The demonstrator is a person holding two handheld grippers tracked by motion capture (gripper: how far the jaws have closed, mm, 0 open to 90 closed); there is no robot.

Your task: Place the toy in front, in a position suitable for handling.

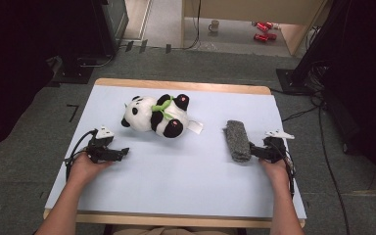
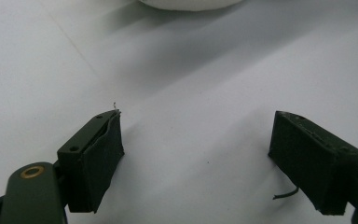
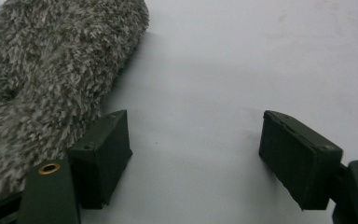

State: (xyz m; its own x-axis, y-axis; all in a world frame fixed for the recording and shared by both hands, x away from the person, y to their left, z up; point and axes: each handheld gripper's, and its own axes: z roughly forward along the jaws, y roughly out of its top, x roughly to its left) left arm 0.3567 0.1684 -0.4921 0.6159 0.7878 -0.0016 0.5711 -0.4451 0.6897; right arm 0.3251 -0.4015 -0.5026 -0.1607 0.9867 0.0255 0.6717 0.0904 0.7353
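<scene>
White surface bears a grey fuzzy roll just beside the empty, wide-open right gripper; left gripper gapes empty too.

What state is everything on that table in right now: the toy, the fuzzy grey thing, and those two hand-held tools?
Panda plush: lying on its back, untouched.
Grey fuzzy mitt: lying flat, not gripped.
Left gripper: fingers open, nothing between them.
Right gripper: fingers open, empty, beside the mitt.

A plush panda lies left of a fuzzy roll on the table.
</scene>
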